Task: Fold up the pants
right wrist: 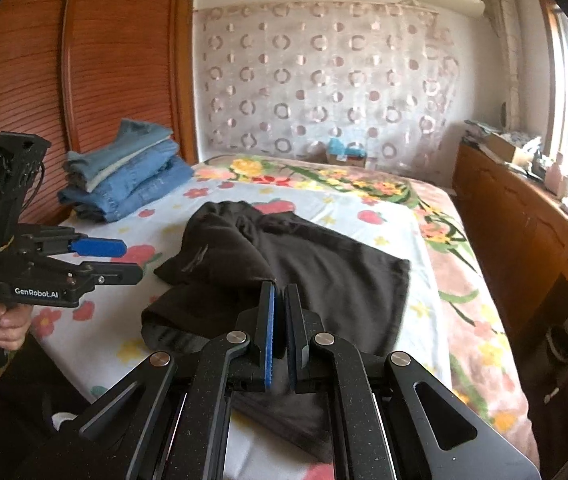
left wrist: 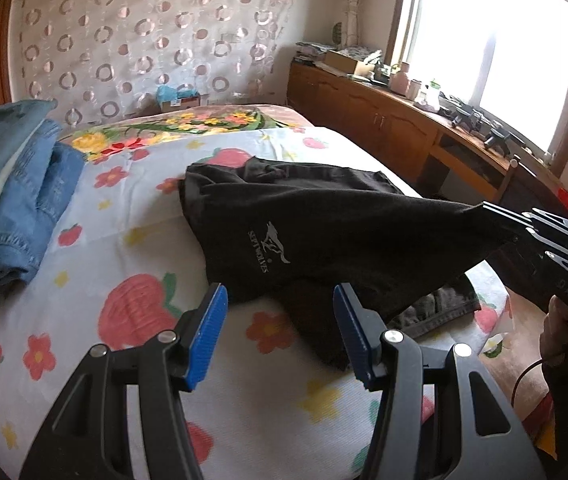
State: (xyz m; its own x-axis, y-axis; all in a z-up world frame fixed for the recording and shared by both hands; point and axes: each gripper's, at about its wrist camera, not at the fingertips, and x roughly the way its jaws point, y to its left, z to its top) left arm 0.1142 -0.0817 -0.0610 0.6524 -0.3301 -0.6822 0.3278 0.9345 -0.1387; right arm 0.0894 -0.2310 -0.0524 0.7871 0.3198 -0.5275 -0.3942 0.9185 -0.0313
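I am holding one claw in each hand over the bed [right wrist: 424, 236]. My right claw [right wrist: 279, 292] is pressing its blue pads together on an edge of the black pants [right wrist: 324, 268], and this edge is hanging lifted above the sheet, pulled to the right. The rest of the pants is lying in the middle of the bed, partly doubled over, with a white logo [left wrist: 269, 250] facing up. My left claw [left wrist: 279, 300] is standing about half open near the left part of the pants, and nothing is sitting between its pads. Folded jeans [right wrist: 123, 176] are lying far left, well apart from the pants.
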